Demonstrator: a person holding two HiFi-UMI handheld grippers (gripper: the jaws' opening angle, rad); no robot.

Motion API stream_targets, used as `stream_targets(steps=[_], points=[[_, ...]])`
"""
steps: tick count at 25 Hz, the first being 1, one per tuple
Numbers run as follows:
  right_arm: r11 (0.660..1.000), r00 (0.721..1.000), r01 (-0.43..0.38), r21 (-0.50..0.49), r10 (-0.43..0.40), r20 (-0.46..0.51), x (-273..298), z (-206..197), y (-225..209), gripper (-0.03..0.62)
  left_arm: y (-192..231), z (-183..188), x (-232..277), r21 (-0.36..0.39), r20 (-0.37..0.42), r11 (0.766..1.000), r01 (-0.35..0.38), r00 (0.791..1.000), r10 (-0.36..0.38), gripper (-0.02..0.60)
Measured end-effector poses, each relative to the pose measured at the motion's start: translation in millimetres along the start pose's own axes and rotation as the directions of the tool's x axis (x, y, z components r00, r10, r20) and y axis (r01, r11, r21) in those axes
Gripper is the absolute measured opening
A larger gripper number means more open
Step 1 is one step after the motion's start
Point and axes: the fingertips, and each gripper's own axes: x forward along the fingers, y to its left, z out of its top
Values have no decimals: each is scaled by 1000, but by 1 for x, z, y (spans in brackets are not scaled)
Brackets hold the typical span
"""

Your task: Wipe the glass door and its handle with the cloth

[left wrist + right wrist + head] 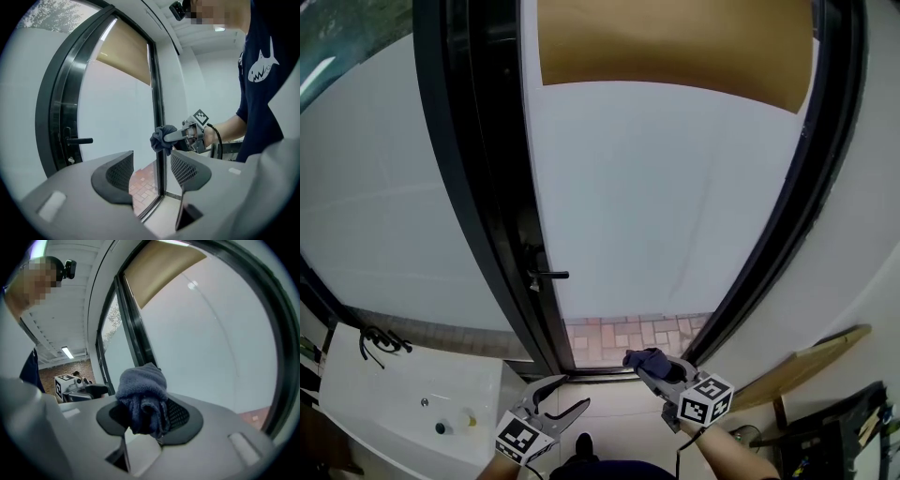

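A frosted glass door (666, 197) in a black frame fills the head view, with its black lever handle (549, 275) at the left edge. The same handle (77, 140) shows in the left gripper view. My right gripper (643, 364) is shut on a bunched dark blue cloth (645, 359) low down, close to the door's bottom right corner. The cloth (143, 399) hides the jaws in the right gripper view. My left gripper (562, 397) hangs open and holds nothing, below the handle and apart from the door.
A tan blind (675, 42) covers the top of the glass. Brick paving (633, 333) shows through the clear bottom strip. A white sink counter (403, 403) stands at the lower left, a wooden board (802, 366) leans at the lower right.
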Motion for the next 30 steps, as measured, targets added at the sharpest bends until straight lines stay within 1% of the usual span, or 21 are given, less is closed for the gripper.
stream_targets(steps=[3,6,10,12,16,21,24,30], points=[[1000,1000,-1,19,1,12,-39,-11,15,161,-33,-4,-7,-13,-14,1000,-7,1000,6,247],[1000,1000,7,4,-7,17,-69,-22,26,161,-62,-9,-15,-27,-34,1000,-12,999,11,247],[1000,1000,23,-4,-23,18,-104,-37,40,161,-91,-14,-27,-43,-56,999,-18,998,16,247],[1000,999,29,-2,-29,21,-119,-44,45,161,-100,-15,-32,-39,-62,999,-22,998,20,247],[999,998,53,-5,-53,29,-134,-52,47,161,-103,-11,-41,-24,-56,999,-33,998,32,247],[996,994,87,-21,-86,61,-145,-43,50,161,-102,-6,-45,-11,-44,1000,-24,999,23,247],[995,993,94,-18,-92,67,-146,-41,57,161,-98,-1,-49,-14,-33,1000,-23,999,22,247],[995,991,102,-7,-101,88,-142,-40,68,161,-95,-5,-55,-16,-33,1000,-6,999,5,247]])
